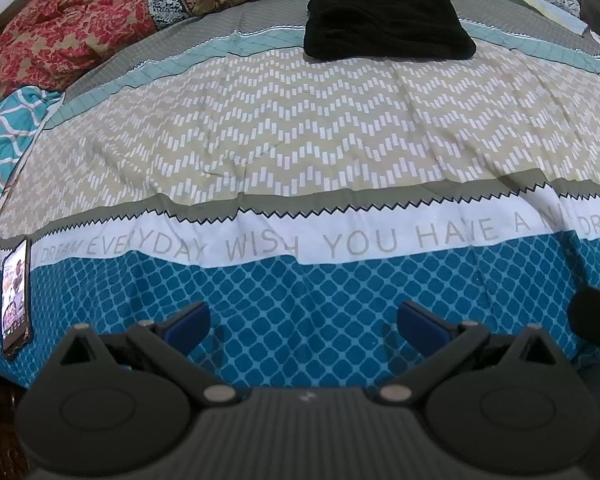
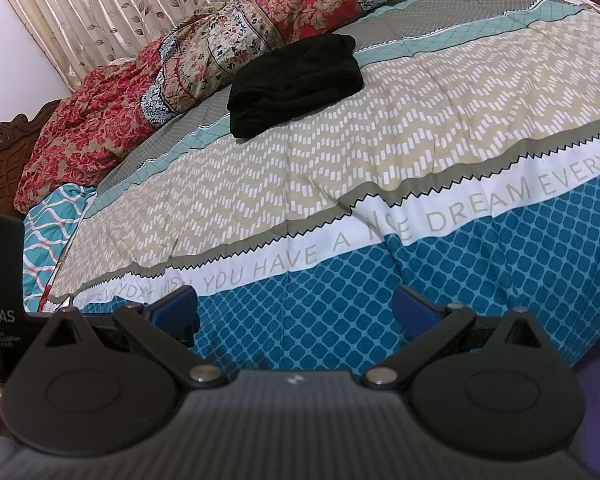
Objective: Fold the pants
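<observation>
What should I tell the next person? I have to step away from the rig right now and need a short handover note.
Left gripper: open, holding nothing, over the near blue edge of the bedspread.
Right gripper: open, holding nothing, over the same near edge.
Pants: black, lying in a compact folded bundle at the far side of the bed, in front of the red floral blanket; neither gripper touches them.
Phone: on the left edge of the bed, screen lit.
Done: the pants look folded.
Left: probably nothing, or just a check that the bundle is tidy.
</observation>
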